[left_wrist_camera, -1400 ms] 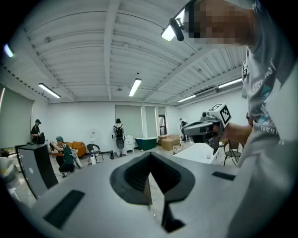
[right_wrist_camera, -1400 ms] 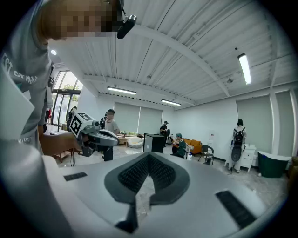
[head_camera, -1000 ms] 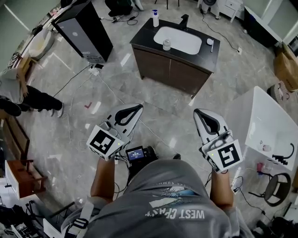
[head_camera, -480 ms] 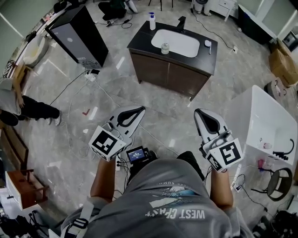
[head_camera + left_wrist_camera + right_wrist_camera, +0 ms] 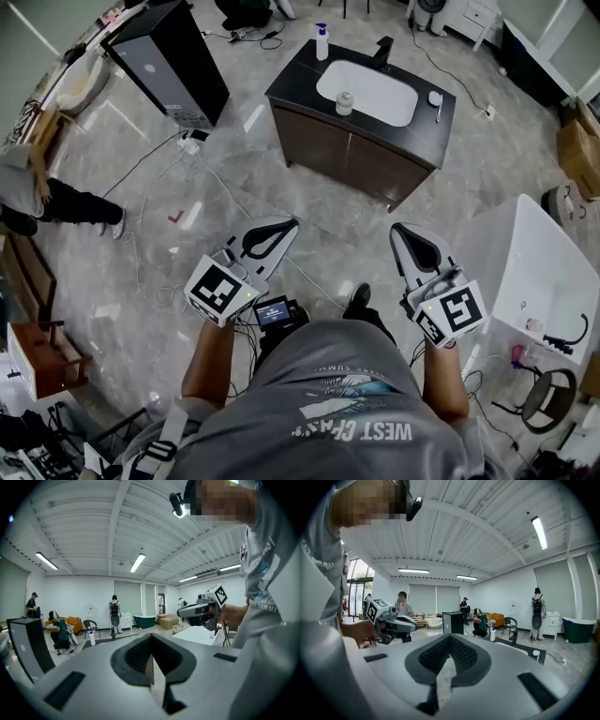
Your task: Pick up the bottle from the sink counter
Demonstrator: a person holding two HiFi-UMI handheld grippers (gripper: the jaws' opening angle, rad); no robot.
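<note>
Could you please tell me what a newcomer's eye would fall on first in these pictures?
The dark sink counter with its white basin stands at the top of the head view, a pump bottle at its back left corner. Nearer, the left gripper and the right gripper are held side by side above the marble floor, both shut and empty, well short of the counter.

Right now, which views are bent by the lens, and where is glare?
Head view: glossy grey marble floor shows pale glare patches. Left gripper view: strong fisheye, black corners, white ceiling beams curve. Right gripper view: the same, plus a bright ceiling strip light.
</note>
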